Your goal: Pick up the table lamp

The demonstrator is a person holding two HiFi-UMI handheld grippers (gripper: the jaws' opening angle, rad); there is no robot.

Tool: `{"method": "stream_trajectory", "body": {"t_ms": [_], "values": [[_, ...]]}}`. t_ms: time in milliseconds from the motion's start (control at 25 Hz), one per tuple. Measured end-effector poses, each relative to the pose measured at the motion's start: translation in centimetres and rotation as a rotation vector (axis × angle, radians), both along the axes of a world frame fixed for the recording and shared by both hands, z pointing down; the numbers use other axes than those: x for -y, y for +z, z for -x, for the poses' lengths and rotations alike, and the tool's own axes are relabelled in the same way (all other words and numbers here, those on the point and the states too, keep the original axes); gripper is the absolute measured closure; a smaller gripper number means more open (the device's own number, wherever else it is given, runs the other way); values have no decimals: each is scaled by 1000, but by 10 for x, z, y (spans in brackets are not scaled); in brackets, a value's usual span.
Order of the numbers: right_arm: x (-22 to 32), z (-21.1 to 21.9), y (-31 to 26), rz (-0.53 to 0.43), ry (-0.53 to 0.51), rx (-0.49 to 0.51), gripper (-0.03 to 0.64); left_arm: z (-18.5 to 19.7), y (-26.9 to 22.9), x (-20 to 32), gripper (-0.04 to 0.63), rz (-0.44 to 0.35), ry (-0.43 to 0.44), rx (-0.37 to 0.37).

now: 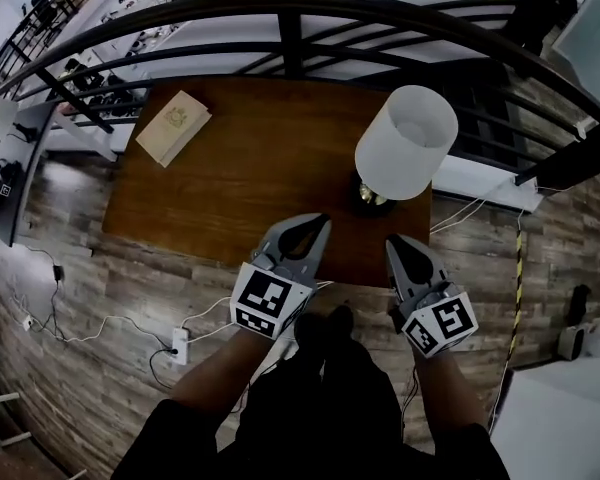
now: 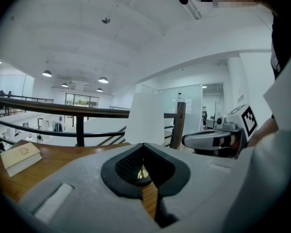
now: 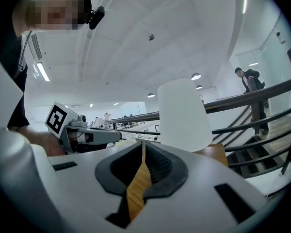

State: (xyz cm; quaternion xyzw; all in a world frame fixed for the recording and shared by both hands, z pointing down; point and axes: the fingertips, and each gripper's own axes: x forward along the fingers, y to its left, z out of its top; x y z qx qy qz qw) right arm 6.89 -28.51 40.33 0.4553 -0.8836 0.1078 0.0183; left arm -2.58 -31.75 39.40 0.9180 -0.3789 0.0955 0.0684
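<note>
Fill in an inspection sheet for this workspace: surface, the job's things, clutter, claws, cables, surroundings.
Surface: brown wooden table, standing against a railing.
Job's things: table lamp, white shade, upright near the table's right edge, not held.
Clutter: closed book at the table's far left corner.
Grippers: left claw and right claw both shut, empty, over the table's near edge, short of the lamp.
Cables: white cable running to a socket block on the floor; second cable right of the table.
Surroundings: dark railing; wood-plank floor.
</note>
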Motion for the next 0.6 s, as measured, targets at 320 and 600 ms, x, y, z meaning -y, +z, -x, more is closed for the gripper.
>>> {"method": "stream_trajectory", "body": {"t_ms": [320, 600], "values": [[43, -2, 41, 18, 59, -51, 598, 6, 58, 38, 588, 74, -65, 16], [72, -22, 71, -55, 116, -94, 595, -17, 75, 57, 588, -6, -91, 24]]}}
